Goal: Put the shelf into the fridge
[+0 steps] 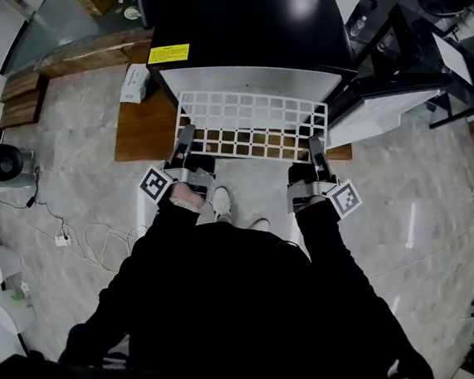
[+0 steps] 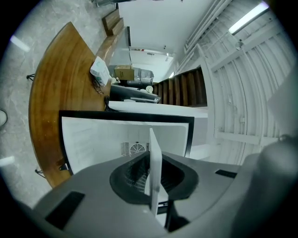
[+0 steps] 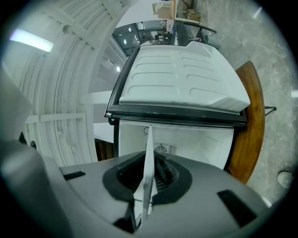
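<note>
Two hand-held grippers, left (image 1: 186,141) and right (image 1: 316,148), each clench the near edge of one white grid shelf (image 1: 251,116). The shelf lies level at the open front of one black fridge (image 1: 246,25).

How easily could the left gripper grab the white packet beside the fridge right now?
Probably not: the left gripper is clamped on the shelf, so its jaws are full. The way to the packet looks open.

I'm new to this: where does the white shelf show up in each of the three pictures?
Head view: shelf, centre, before the fridge.
Left gripper view: edge-on, bottom centre, in the jaws.
Right gripper view: edge-on, bottom centre, in the jaws.
Shared landmark: the open fridge.
</note>
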`<state>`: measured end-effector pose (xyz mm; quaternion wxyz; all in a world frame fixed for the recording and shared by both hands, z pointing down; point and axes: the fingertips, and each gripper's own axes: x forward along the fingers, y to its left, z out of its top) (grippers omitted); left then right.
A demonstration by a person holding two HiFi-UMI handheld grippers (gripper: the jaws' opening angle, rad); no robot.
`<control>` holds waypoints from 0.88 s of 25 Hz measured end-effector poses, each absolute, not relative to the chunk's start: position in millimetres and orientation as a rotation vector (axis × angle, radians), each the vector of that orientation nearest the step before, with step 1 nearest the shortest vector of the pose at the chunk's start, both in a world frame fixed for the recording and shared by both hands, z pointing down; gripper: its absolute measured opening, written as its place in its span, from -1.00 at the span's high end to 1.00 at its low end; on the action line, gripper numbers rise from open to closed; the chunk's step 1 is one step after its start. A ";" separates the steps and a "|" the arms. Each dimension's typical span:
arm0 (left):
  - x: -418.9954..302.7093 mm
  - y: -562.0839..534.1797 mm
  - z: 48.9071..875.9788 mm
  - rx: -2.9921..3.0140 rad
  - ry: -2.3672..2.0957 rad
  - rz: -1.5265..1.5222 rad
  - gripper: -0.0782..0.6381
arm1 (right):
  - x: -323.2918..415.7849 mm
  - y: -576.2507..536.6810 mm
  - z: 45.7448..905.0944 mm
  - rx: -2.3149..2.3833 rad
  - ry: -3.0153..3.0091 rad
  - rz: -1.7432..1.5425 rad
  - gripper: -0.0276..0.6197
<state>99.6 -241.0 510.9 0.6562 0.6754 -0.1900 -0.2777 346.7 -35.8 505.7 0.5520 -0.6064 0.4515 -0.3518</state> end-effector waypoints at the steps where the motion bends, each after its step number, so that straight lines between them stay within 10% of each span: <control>1: 100.0 -242.2 512.0 1.530 -0.428 -0.624 0.69 | 346.9 -35.9 507.1 -1.441 1.067 -0.829 0.82; 22: 119.3 -264.2 510.6 1.523 -0.411 -0.582 0.69 | 368.5 -62.4 510.6 -1.425 0.993 -0.821 0.82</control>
